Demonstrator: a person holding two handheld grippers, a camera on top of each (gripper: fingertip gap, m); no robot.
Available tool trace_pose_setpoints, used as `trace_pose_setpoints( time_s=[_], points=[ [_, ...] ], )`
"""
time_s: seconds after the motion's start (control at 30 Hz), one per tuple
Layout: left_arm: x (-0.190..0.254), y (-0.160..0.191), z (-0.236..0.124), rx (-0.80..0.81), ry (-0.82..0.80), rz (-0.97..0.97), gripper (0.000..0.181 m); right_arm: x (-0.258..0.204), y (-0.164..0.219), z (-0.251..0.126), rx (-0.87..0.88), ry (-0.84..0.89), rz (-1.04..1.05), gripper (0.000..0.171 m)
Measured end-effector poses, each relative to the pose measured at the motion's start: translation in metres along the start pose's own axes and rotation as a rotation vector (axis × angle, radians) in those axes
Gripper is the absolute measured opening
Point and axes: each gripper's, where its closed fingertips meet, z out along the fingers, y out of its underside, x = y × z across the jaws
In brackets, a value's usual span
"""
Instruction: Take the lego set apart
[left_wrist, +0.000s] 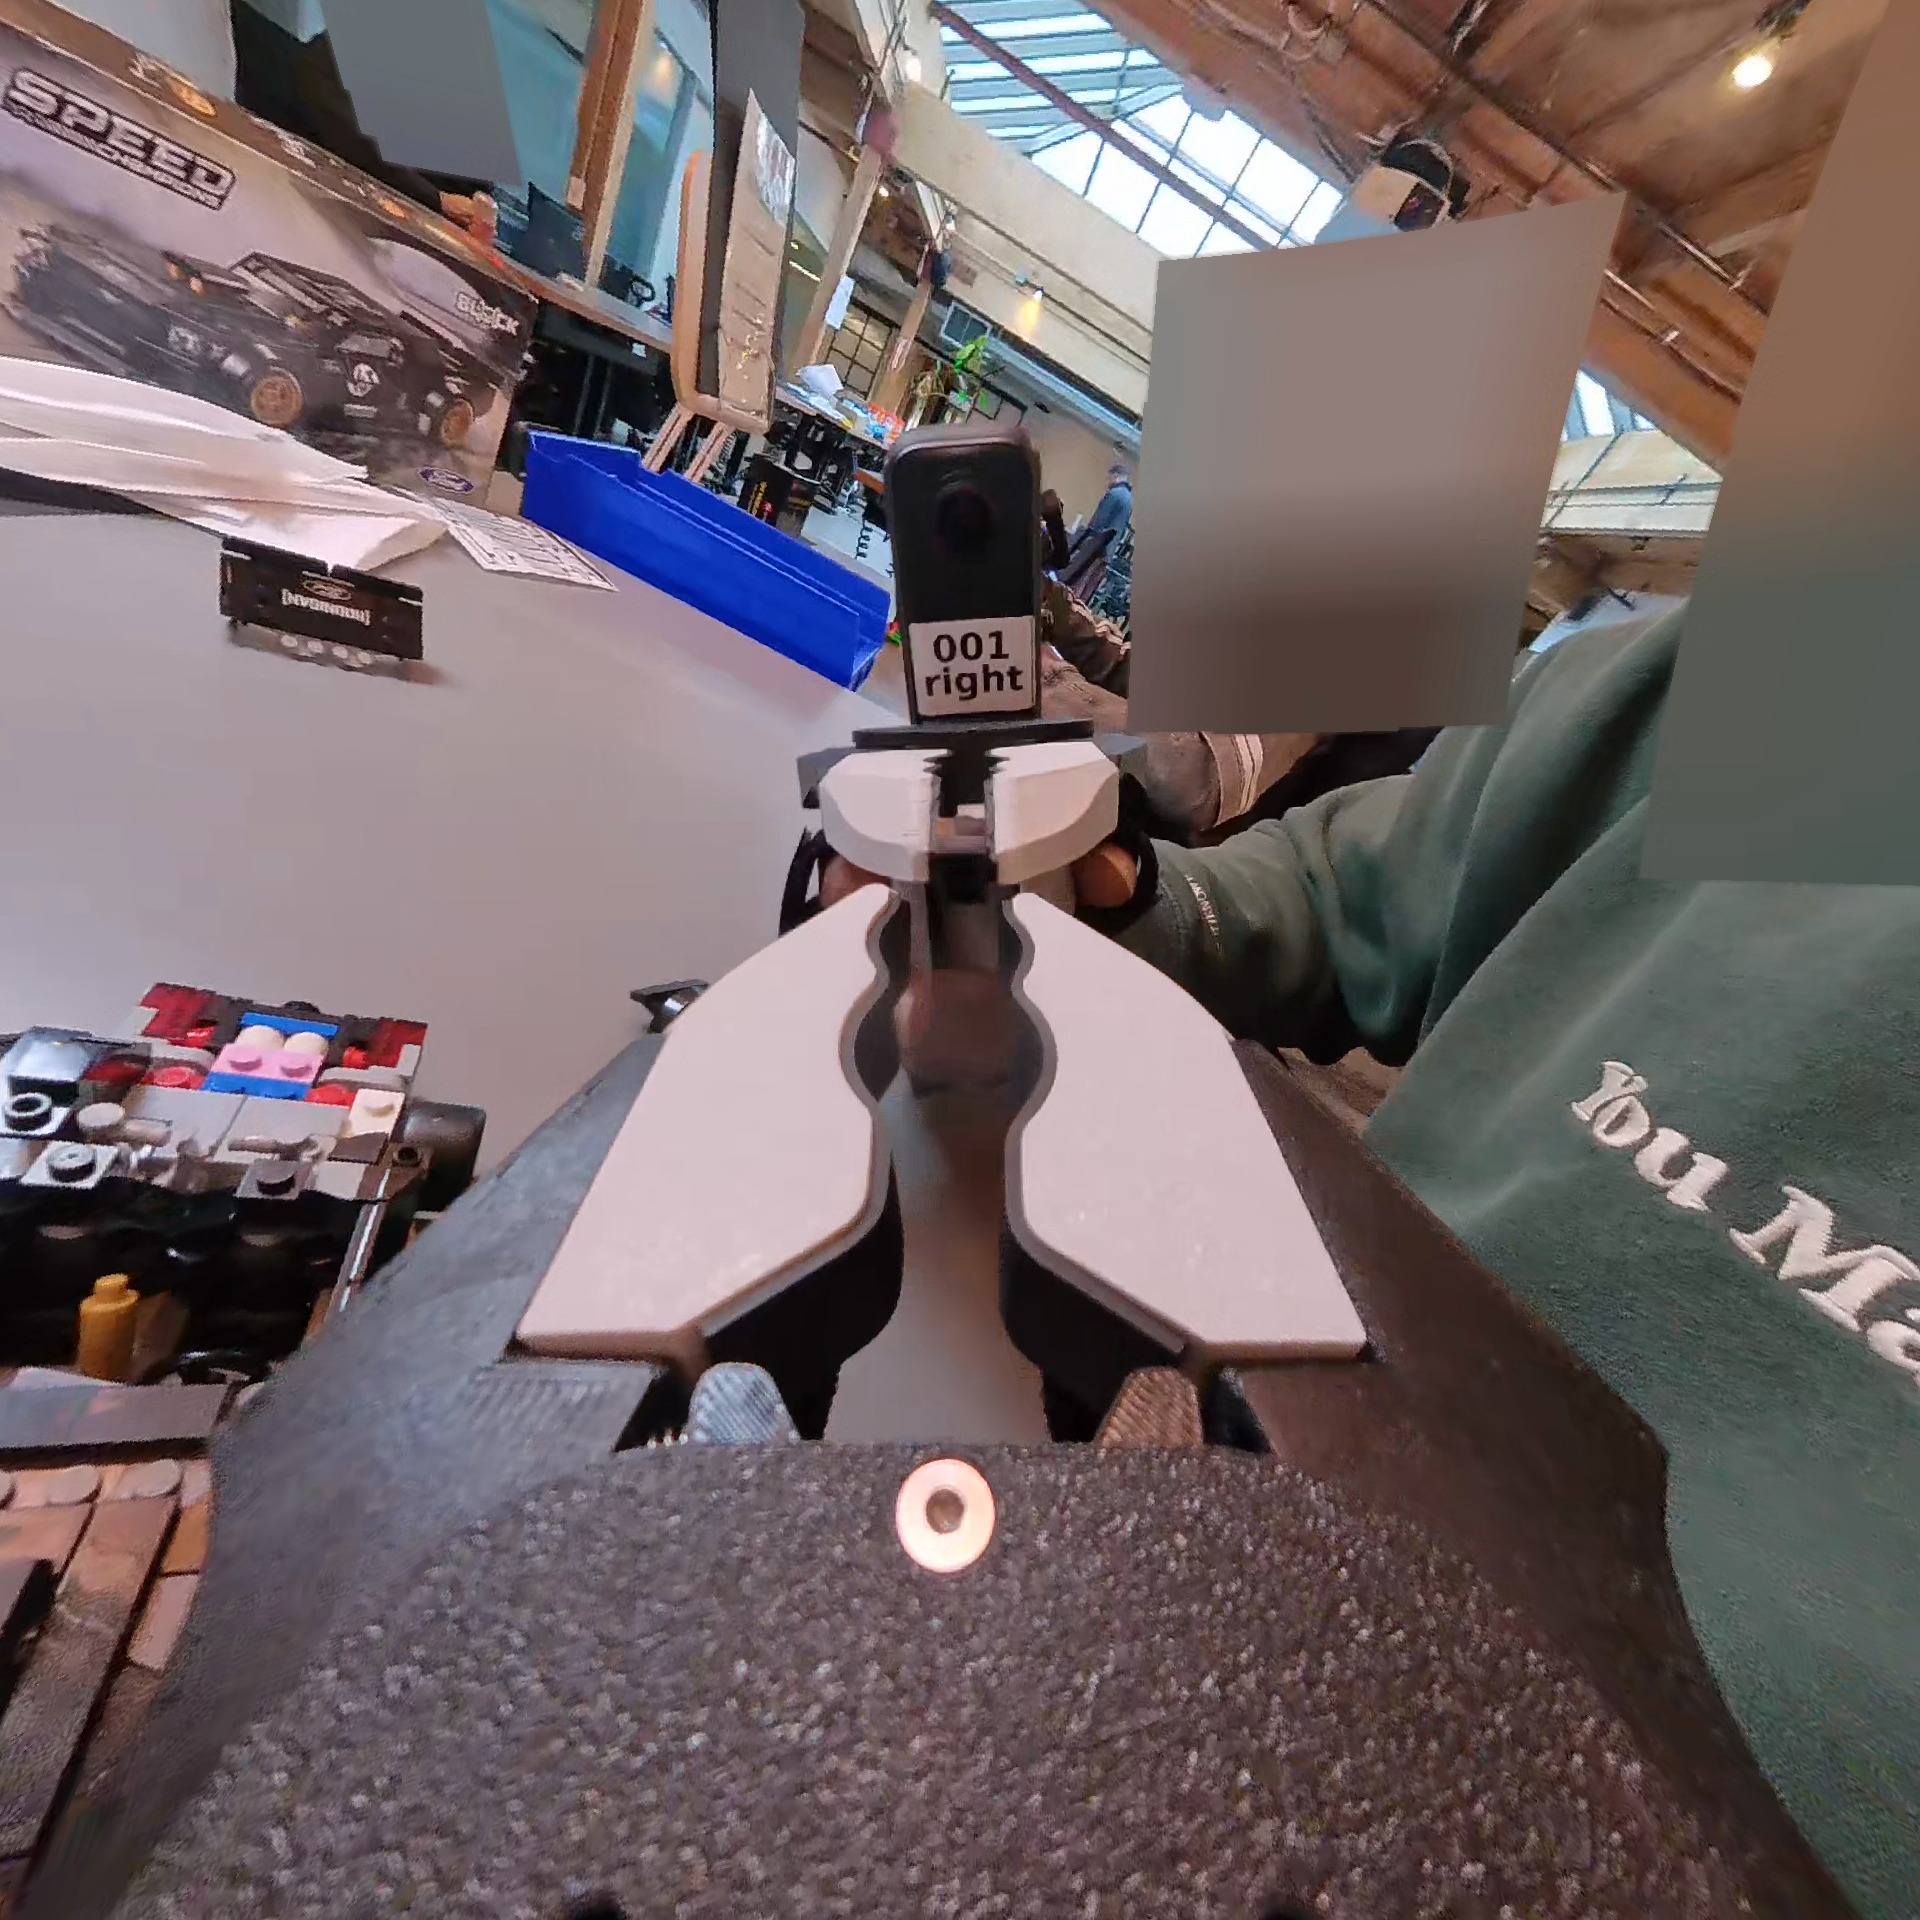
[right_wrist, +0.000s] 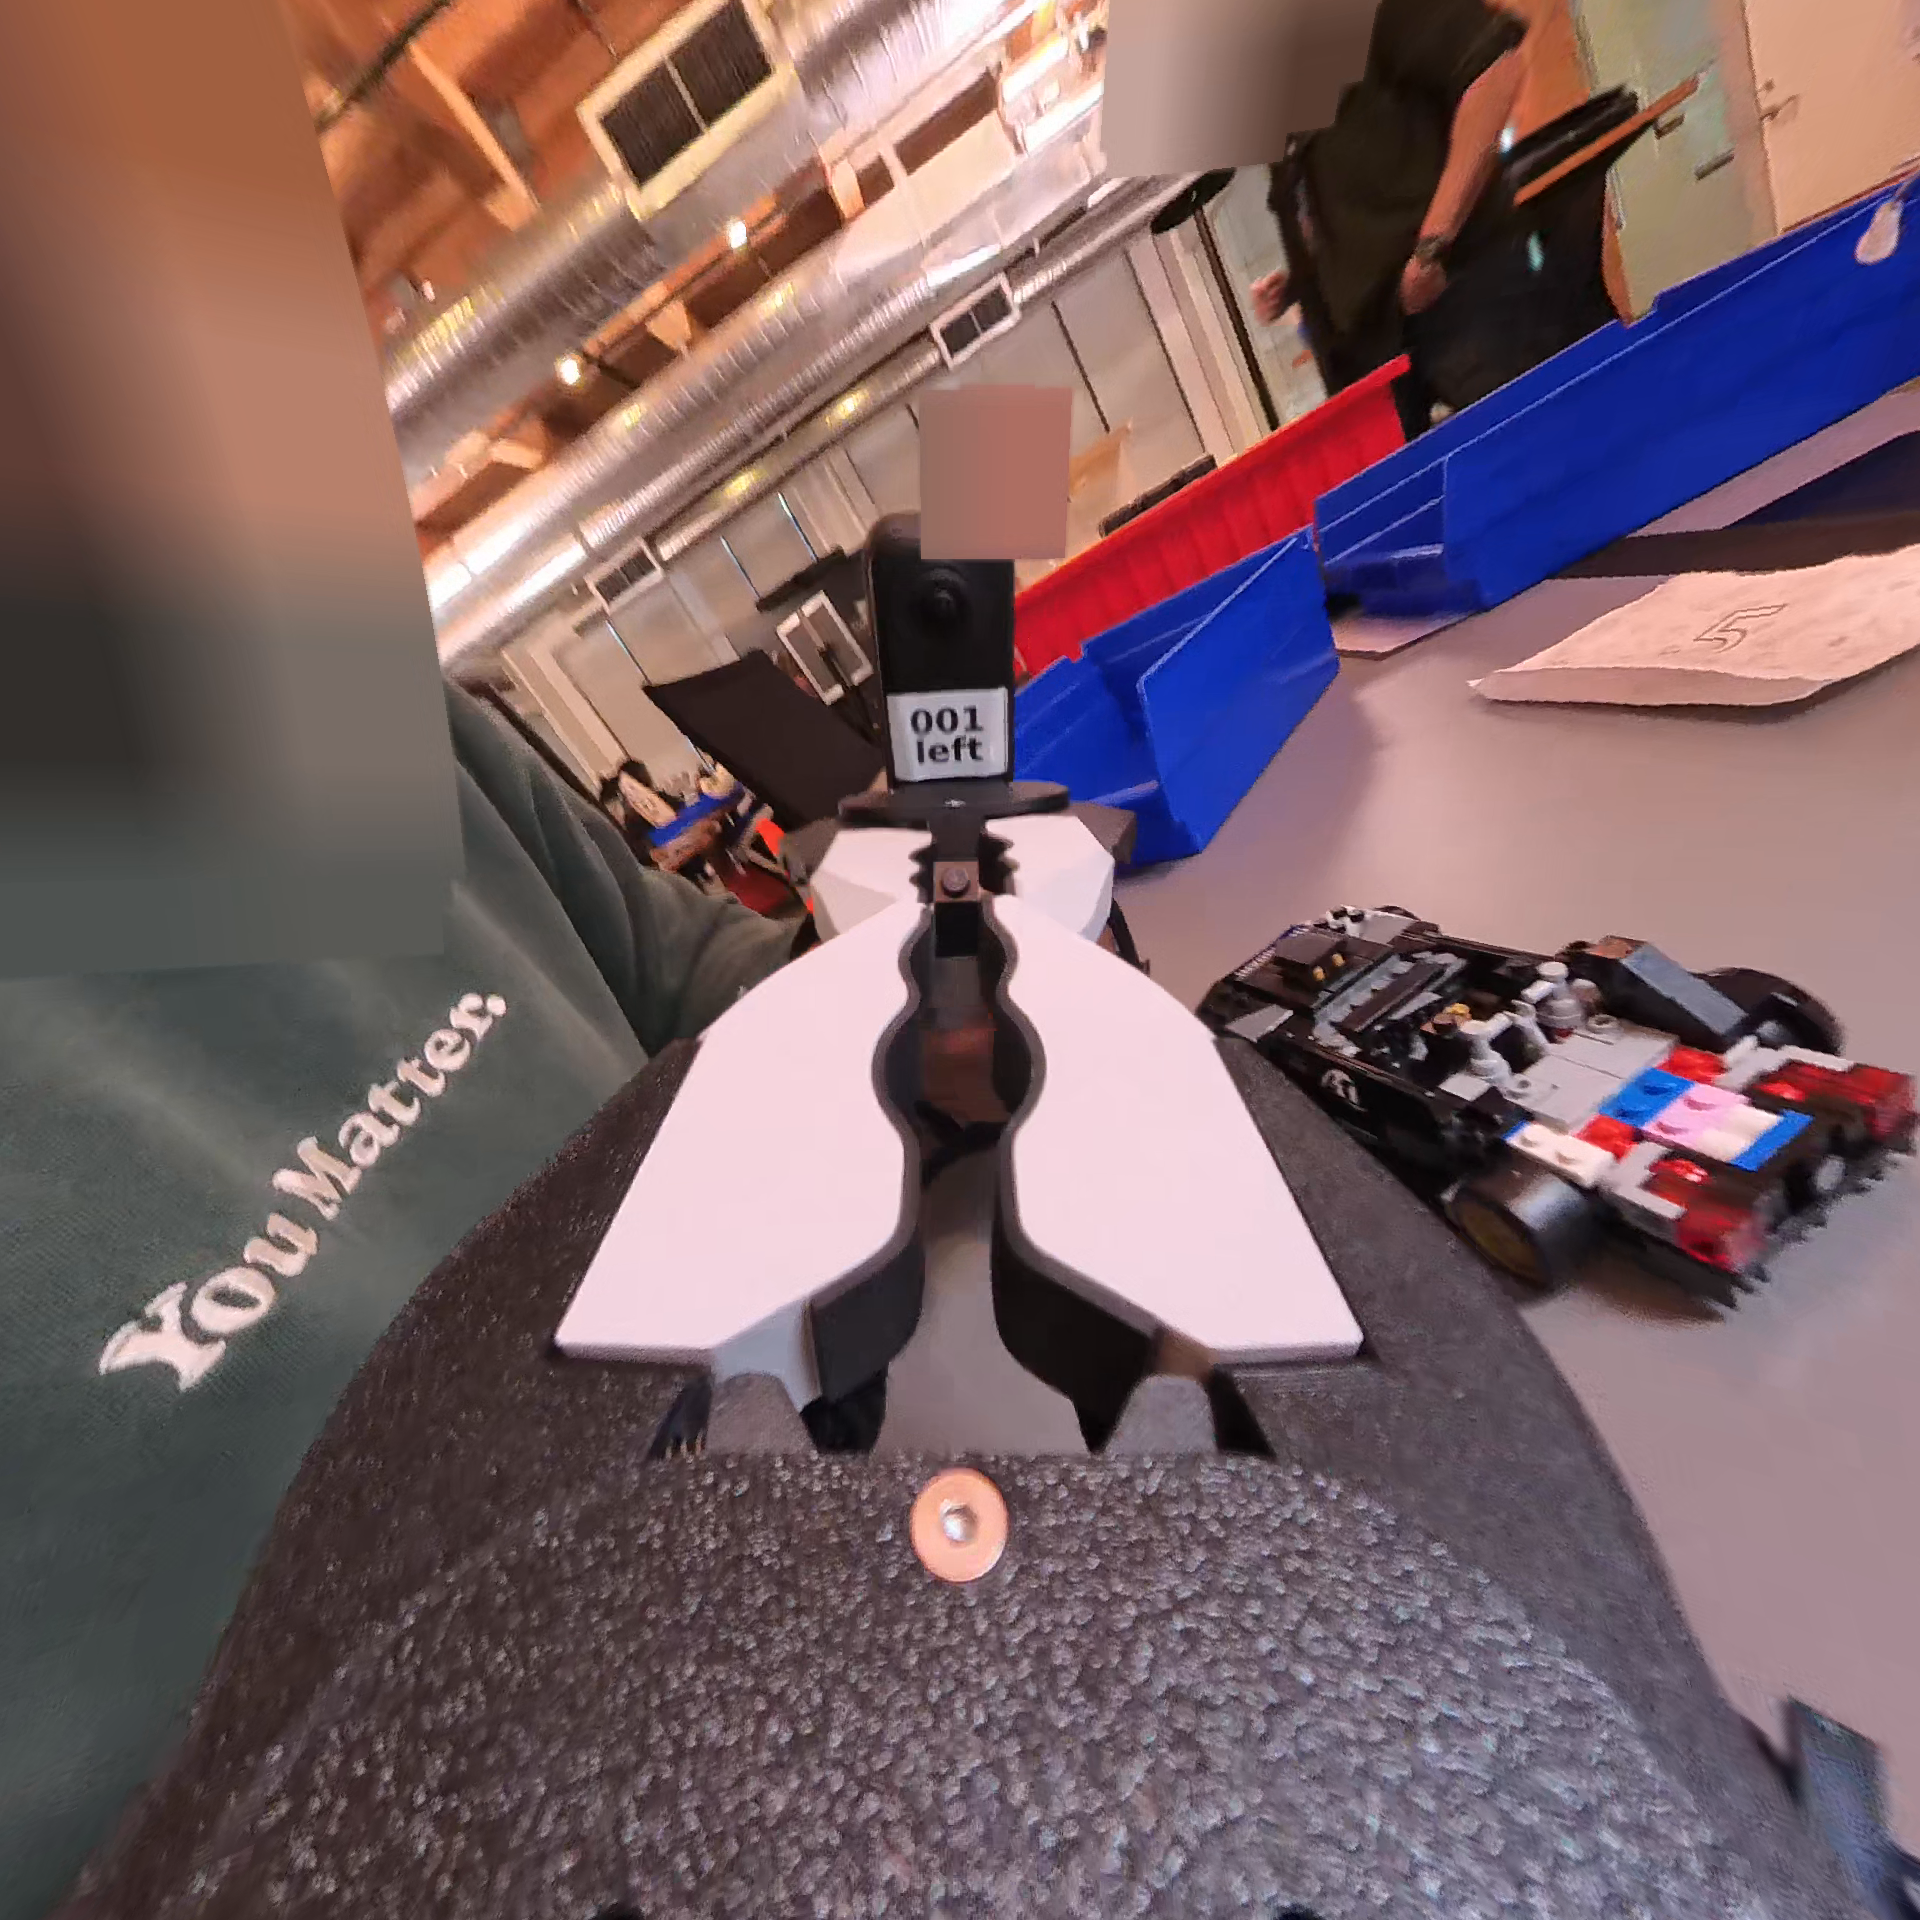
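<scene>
Both tongs (left_wrist: 951, 914) (right_wrist: 956, 925) tip-to-tip, nearly closed

The two grippers are facing tip to tip, the right gripper (left_wrist: 961, 883) blocking the left gripper (right_wrist: 956, 935) head-on. The lego car (right_wrist: 1579, 1081) is sitting to one side on the grey table (left_wrist: 499, 831), open tabletop lying beyond it. Farther back, a black lego plate (left_wrist: 322, 613), papers (right_wrist: 1704, 639) and blue bins (right_wrist: 1226, 717) are crowding the far edge

Lego car (left_wrist: 197, 1132) cut by left edge, front behind left gripper (left_wrist: 940, 935).
</scene>
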Motion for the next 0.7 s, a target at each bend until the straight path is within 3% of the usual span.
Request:
trace_pose_setpoints(
  time_s=[0.3, 0.7],
  points=[
    [-0.006, -0.005, -0.007, 0.008, -0.068, 0.027, 0.007, 0.006, -0.004, 0.01, 0.069, 0.023, 0.1, 0.008],
    [-0.007, 0.007, -0.009, -0.117, -0.097, 0.102, 0.0, 0.005, 0.002, 0.002, -0.03, 0.037, 0.005, 0.014]
  ],
)
